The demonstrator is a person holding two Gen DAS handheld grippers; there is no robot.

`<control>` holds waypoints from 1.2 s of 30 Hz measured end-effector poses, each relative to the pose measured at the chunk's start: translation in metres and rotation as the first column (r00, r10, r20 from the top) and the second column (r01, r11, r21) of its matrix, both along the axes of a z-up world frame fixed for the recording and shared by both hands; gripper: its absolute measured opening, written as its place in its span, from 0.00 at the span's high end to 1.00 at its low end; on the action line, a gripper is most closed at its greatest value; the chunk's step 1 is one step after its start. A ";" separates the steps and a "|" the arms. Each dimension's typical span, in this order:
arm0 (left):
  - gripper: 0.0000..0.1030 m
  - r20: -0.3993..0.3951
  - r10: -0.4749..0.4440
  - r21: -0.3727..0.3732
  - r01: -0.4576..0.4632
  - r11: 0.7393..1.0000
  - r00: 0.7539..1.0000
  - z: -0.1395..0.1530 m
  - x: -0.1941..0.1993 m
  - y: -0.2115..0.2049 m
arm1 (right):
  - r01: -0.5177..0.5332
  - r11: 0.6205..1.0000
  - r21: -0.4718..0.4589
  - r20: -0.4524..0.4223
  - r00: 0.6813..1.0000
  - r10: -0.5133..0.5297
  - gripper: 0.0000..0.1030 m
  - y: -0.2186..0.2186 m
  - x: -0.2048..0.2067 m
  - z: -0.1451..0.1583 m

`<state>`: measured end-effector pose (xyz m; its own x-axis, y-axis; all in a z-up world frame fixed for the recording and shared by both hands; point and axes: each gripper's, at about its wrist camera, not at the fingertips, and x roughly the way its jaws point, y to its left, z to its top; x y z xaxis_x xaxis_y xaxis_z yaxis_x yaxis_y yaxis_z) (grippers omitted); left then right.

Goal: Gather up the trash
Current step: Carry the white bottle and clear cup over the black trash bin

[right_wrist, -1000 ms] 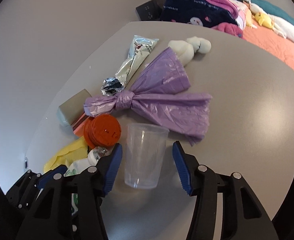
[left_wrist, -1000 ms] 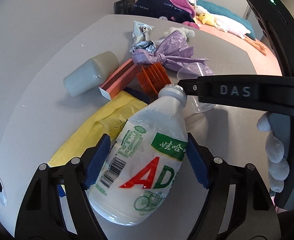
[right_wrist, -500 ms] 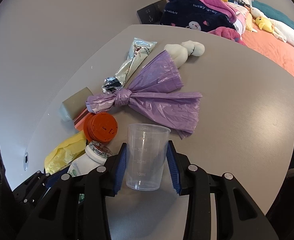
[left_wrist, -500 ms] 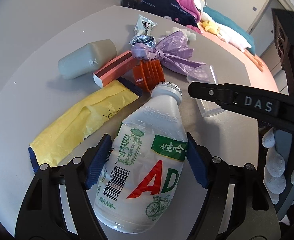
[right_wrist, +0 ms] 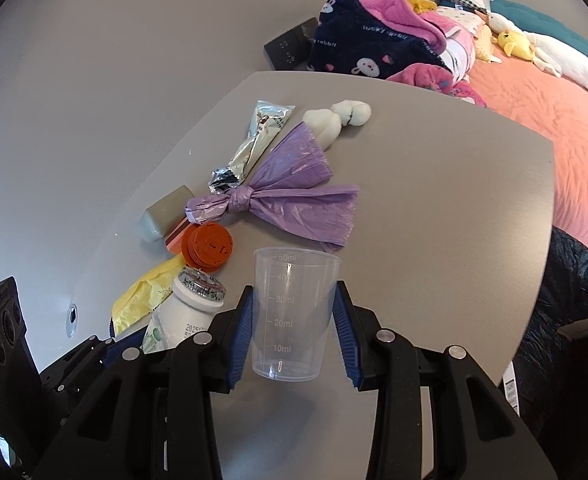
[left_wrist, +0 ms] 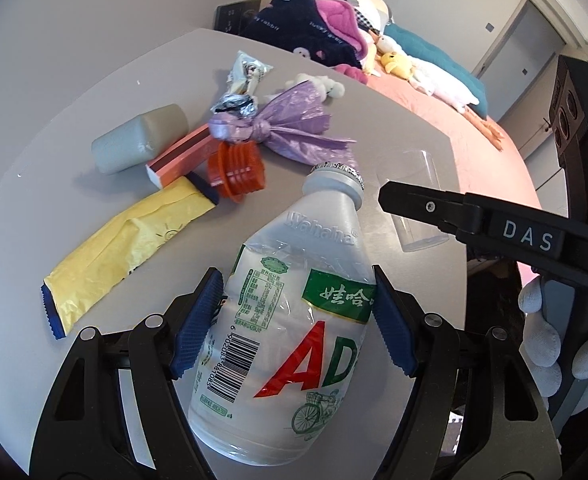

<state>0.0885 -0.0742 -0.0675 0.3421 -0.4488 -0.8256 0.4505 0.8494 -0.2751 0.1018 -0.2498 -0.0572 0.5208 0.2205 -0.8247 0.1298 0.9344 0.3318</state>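
Note:
My left gripper [left_wrist: 294, 320] is shut on a white AD milk bottle [left_wrist: 289, 320] with a foil-topped neck, held above the grey table [left_wrist: 53, 184]. My right gripper [right_wrist: 294, 328] is shut on a clear plastic measuring cup [right_wrist: 294, 312], lifted off the table; the cup [left_wrist: 414, 200] shows behind the right gripper's finger in the left wrist view. The bottle's neck [right_wrist: 195, 300] appears at the lower left of the right wrist view.
On the table lie a yellow wrapper [left_wrist: 125, 252], orange ribbed cap [left_wrist: 237, 168], pink box [left_wrist: 181, 156], grey block [left_wrist: 141, 138], knotted purple bag [right_wrist: 285, 204], silver wrapper [right_wrist: 253, 144] and white tissue wad [right_wrist: 342, 118]. A bed [right_wrist: 554, 112] with clothes and plush toys lies beyond.
The right gripper closed on the measuring cup and lifted it. The left gripper, still holding the bottle, rose and pulled back, showing more of the yellow wrapper.

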 end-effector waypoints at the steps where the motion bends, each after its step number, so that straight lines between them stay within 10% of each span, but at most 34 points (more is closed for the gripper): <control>1: 0.31 0.001 -0.004 -0.004 0.004 1.000 1.000 0.002 -0.001 -0.002 | 0.004 1.000 -0.002 0.005 1.000 -0.004 0.61 -0.003 -0.004 0.003; 36: 0.31 0.075 -0.247 -0.088 0.253 0.963 0.966 0.055 -0.055 -0.128 | 0.216 0.976 -0.015 0.131 0.968 -0.213 0.61 -0.121 -0.121 0.065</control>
<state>0.0336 -0.2018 -0.0125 0.2584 -0.6029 -0.7548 0.6638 0.6785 -0.3147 -0.0189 -0.3709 0.0080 0.6551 0.0694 -0.7523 0.2864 0.8986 0.3323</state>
